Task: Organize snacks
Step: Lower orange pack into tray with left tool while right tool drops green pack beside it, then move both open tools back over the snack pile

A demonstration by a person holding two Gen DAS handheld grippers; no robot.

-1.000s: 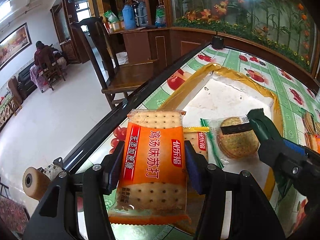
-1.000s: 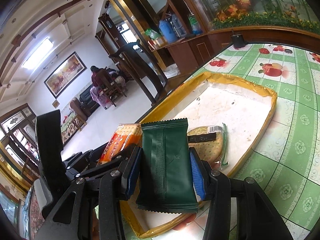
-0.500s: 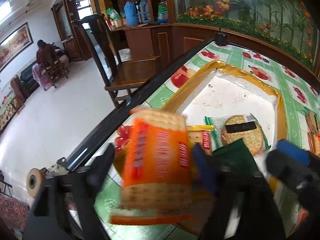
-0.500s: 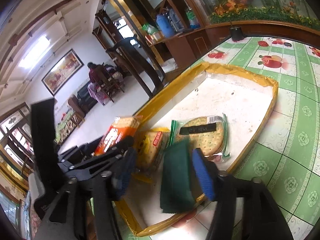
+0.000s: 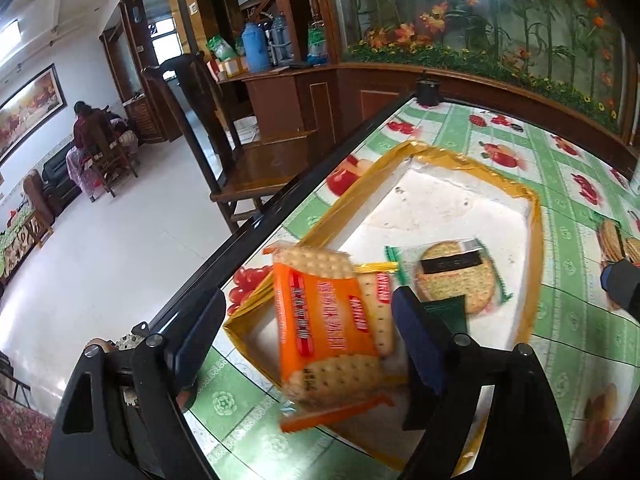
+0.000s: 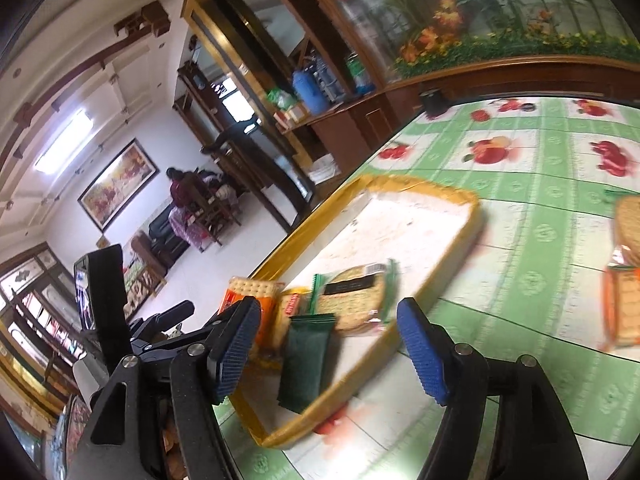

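We see both grippers, left and right, now spread apart after releasing the orange cracker pack and green packet into the yellow-rimmed tray, leaving further snacks outside on the table.

Both wrist views close, sharing tray

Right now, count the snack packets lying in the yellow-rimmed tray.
4: the orange cracker packet at the near left, a yellow-edged cracker packet beside it, the round cracker packet further in, the dark green packet nearest. Others may hide underneath.
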